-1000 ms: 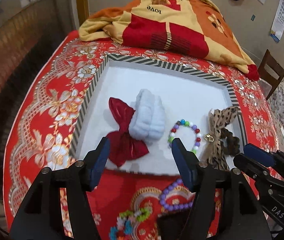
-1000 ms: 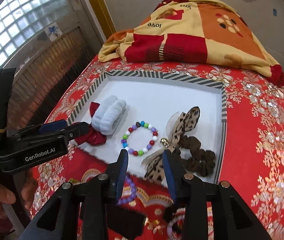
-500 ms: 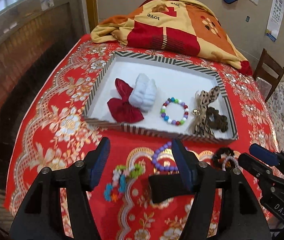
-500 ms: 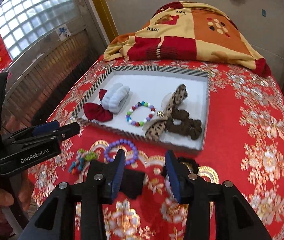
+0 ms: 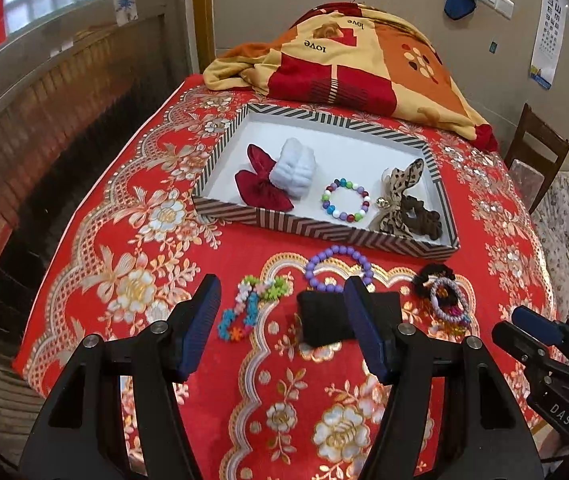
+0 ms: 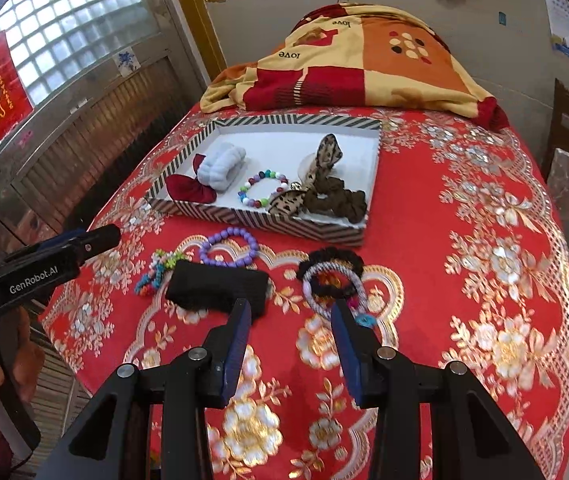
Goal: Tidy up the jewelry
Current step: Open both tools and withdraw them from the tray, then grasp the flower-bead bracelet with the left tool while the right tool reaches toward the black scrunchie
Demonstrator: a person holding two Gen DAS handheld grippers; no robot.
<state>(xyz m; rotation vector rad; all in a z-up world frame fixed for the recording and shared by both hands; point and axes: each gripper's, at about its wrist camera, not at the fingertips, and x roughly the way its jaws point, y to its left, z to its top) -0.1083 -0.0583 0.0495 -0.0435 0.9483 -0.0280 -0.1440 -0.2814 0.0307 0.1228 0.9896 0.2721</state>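
A striped tray (image 5: 326,234) (image 6: 252,220) on the red cloth holds a red bow (image 5: 258,190), a white scrunchie (image 5: 294,168), a multicolour bead bracelet (image 5: 346,200) and a leopard bow with a brown scrunchie (image 5: 404,204). In front of the tray lie a purple bead bracelet (image 5: 338,266) (image 6: 228,246), a flower bracelet (image 5: 250,306) (image 6: 158,270), a black band (image 5: 324,322) (image 6: 216,290) and a pile of hair ties (image 5: 442,292) (image 6: 330,280). My left gripper (image 5: 282,320) is open and empty above them. My right gripper (image 6: 290,328) is open and empty.
A folded red and yellow blanket (image 5: 348,64) lies behind the tray. A wooden chair (image 5: 540,152) stands right of the table. A slatted wall and window are on the left. The table edge drops off at left and front.
Both grippers have pulled back and up from the tray toward the table's front. The loose bracelets and ties in front of the tray have come into view.
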